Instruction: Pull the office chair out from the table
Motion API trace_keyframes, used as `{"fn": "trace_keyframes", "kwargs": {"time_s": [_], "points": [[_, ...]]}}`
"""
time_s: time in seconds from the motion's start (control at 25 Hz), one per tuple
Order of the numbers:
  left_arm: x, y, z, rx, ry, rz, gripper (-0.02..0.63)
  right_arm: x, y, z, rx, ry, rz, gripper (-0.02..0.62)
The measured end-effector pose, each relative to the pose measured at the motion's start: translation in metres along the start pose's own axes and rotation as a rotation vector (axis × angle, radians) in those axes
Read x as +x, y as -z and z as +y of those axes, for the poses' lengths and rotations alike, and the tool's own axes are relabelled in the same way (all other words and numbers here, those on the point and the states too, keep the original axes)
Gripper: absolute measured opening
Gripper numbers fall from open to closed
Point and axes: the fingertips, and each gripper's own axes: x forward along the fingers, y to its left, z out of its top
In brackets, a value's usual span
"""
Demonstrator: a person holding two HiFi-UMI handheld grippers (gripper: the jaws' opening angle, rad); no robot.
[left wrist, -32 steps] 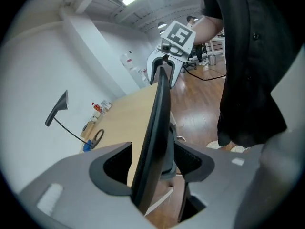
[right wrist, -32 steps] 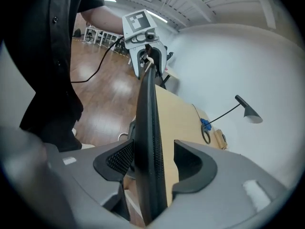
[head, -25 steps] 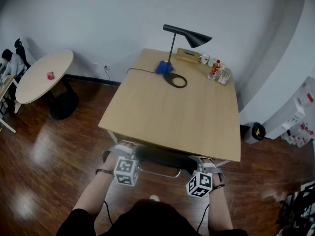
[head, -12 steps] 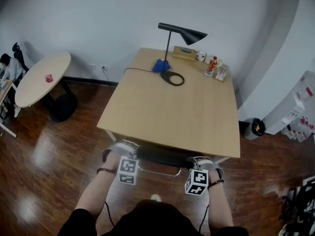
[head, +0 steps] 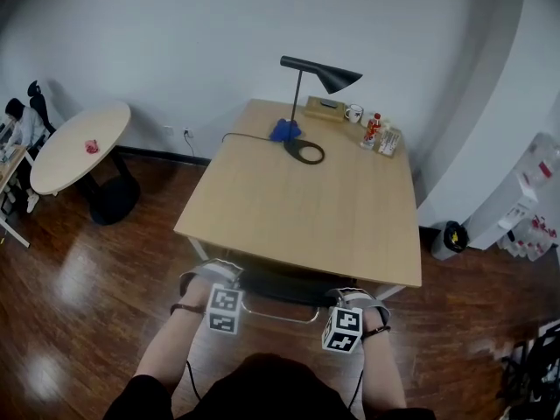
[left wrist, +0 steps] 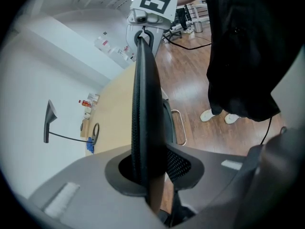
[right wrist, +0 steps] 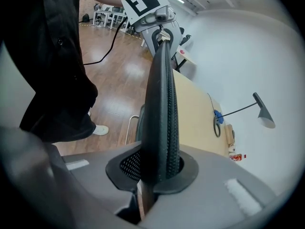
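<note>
A black mesh office chair [head: 282, 285] stands tucked under the near edge of the wooden table [head: 297, 208]. Only the top of its backrest shows in the head view. My left gripper [head: 216, 280] is clamped on the left end of that top edge, my right gripper [head: 353, 300] on the right end. In the left gripper view the backrest rim [left wrist: 145, 104] runs up from between the jaws of the left gripper [left wrist: 148, 175], which press on it. In the right gripper view the jaws of the right gripper [right wrist: 159, 171] are closing on the rim [right wrist: 162, 109], with the pads touching it.
On the table stand a black desk lamp [head: 319, 73], a blue cloth [head: 283, 130], a mug [head: 353, 112] and a bottle [head: 374, 129]. A round table [head: 79, 143] stands to the left, a bin [head: 451, 237] to the right. Shiny wooden floor lies around me.
Both grippers have shifted slightly along the chair's back edge and sit tight on it. The chair stays under the table.
</note>
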Motion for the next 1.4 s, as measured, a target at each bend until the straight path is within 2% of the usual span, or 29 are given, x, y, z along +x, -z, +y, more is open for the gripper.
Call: {"fn": "trace_keyframes", "kwargs": {"time_s": [0.64,1.4], "points": [[-0.023,-0.009,-0.032,-0.009,0.022,-0.013,0.089,-0.021,-0.007,0.033,0.013,-0.035,0.002,0.048],[-0.070,-0.024,-0.105,0.009,0.037,-0.035,0.089,-0.061,-0.026,0.115,0.057,-0.050,0.022,0.054]]}}
